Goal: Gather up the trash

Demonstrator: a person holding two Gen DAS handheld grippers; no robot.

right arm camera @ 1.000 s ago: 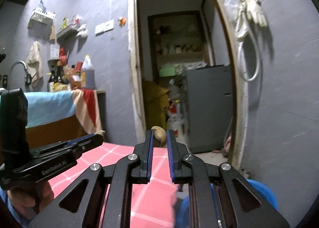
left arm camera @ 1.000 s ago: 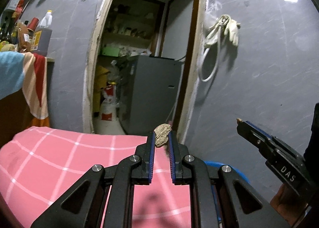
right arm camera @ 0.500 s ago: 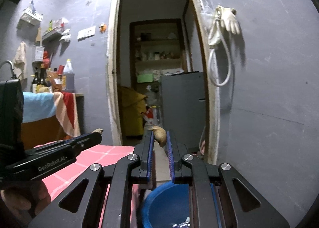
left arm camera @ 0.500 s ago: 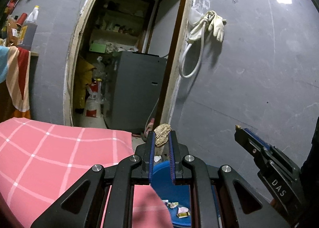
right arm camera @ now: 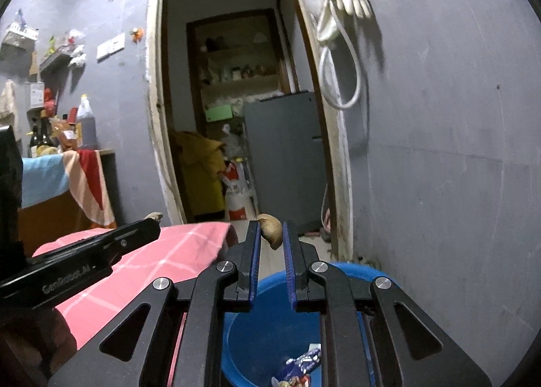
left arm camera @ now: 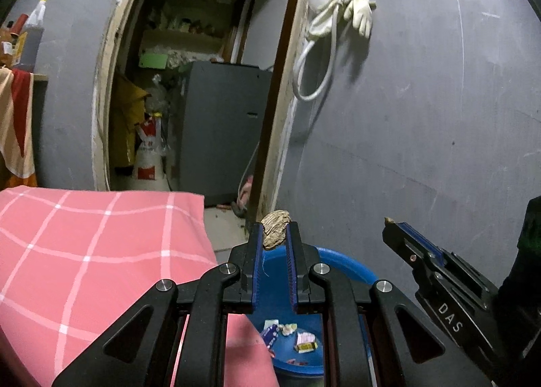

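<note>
My left gripper [left arm camera: 274, 234] is shut on a wrinkled tan nut shell [left arm camera: 275, 228] and holds it above the blue trash bucket [left arm camera: 341, 263], which stands on the floor beside the table. My right gripper [right arm camera: 271, 233] is shut on a smooth brown shell piece [right arm camera: 270, 225] above the same bucket [right arm camera: 260, 326]. Wrappers [left arm camera: 290, 336] lie in the bucket's bottom. The right gripper also shows in the left wrist view [left arm camera: 390, 222], and the left gripper in the right wrist view [right arm camera: 154, 219].
A table with a pink checked cloth [left arm camera: 84, 245] is on the left, its corner next to the bucket. A grey wall [left arm camera: 422, 116] stands behind the bucket. A doorway [left arm camera: 203, 82] shows a grey fridge [right arm camera: 284, 157] and bags. A counter with bottles [right arm camera: 67, 136] is at far left.
Both grippers have moved right, off the pink table, to above the blue bucket. Each still holds its shell piece.
</note>
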